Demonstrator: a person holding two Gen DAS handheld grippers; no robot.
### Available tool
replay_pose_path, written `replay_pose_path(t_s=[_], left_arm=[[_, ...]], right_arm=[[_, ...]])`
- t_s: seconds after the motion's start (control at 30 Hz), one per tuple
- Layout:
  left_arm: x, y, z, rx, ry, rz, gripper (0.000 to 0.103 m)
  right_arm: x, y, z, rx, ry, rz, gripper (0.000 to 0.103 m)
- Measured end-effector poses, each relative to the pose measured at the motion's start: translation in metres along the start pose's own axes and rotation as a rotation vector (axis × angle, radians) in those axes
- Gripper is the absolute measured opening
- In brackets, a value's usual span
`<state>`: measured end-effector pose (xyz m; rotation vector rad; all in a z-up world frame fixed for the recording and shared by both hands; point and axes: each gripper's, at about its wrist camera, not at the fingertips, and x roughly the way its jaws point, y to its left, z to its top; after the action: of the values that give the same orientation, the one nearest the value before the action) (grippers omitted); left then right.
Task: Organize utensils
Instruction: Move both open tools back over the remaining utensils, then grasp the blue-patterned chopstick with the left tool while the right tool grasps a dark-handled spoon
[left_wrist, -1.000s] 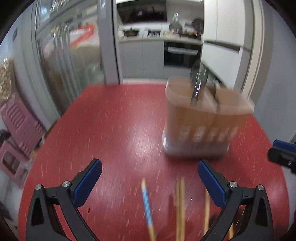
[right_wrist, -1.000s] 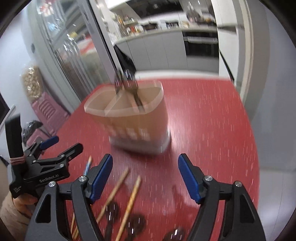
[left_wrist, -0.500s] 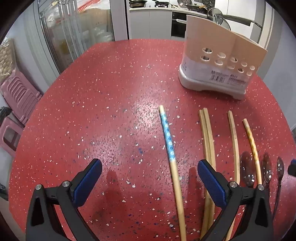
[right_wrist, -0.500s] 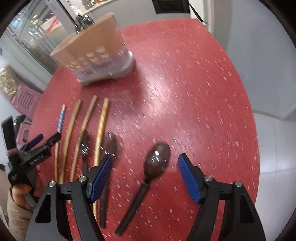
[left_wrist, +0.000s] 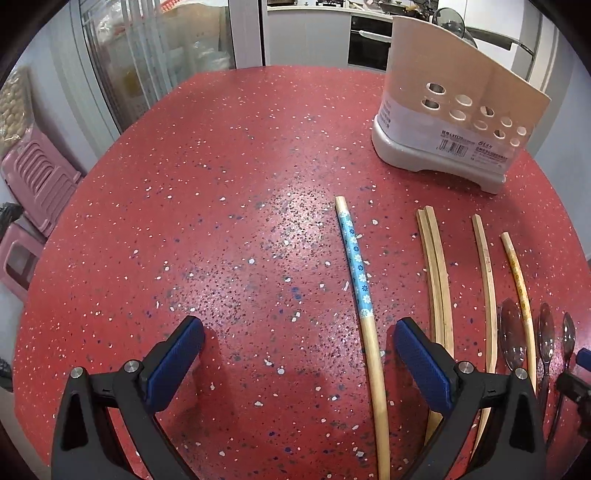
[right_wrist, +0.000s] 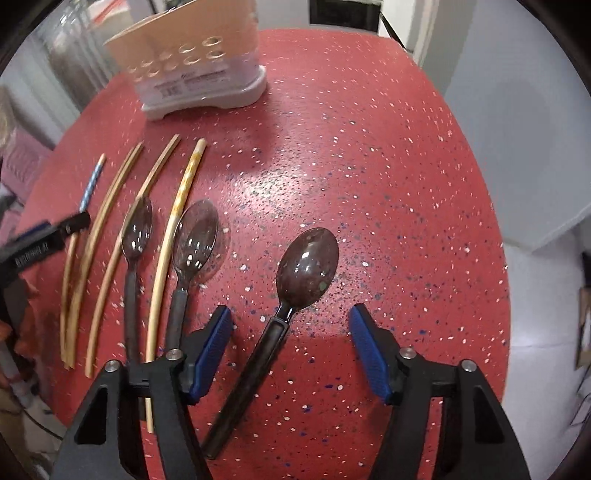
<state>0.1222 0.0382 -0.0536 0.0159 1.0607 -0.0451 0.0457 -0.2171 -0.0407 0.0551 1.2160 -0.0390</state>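
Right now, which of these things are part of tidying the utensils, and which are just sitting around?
Part of the job:
- blue-patterned chopstick
- plain wooden chopsticks
- three dark plastic spoons
- beige utensil holder

Just there:
- red speckled table
- pink plastic stools
- kitchen oven

Black triangular-framed left tongs (left_wrist: 295, 360), right tongs (right_wrist: 290, 349), ribbed blue pads (right_wrist: 212, 347), silver screws

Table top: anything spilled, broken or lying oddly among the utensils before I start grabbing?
Nothing spilled or broken. The chopsticks and spoons lie in a rough row on the red table. Only the rightmost spoon sits apart and angled, between the right gripper's open fingers. The holder stands upright.
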Motion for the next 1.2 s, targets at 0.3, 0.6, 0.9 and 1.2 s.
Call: replay_pose_path(t_s=[0.3,0.6,0.9,1.2], left_arm=[[0.008,-0.012,0.022,0.093,0.011,-0.061,0.099],[0.001,-0.033,0.031,0.173,0.041,-0.11,0.062],[-0.019,-0.041,0.013,0.104,-0.007,-0.169,0.033],[-0.04,-0.031,0.001,0.073,-0.061,-0.171,0.033]], right_arm=[[-0.006,0.006,-0.001,-0.065,-0.006,0.008,0.03],[-0.007,-0.002,0.002,-0.078,-0.03,0.073,0.012],[-0.019,-0.012,0.007,-0.053,-0.091,0.174,0.002],[-0.011,-0.014,0.007,-0.065,0.012,0.196,0.048]])
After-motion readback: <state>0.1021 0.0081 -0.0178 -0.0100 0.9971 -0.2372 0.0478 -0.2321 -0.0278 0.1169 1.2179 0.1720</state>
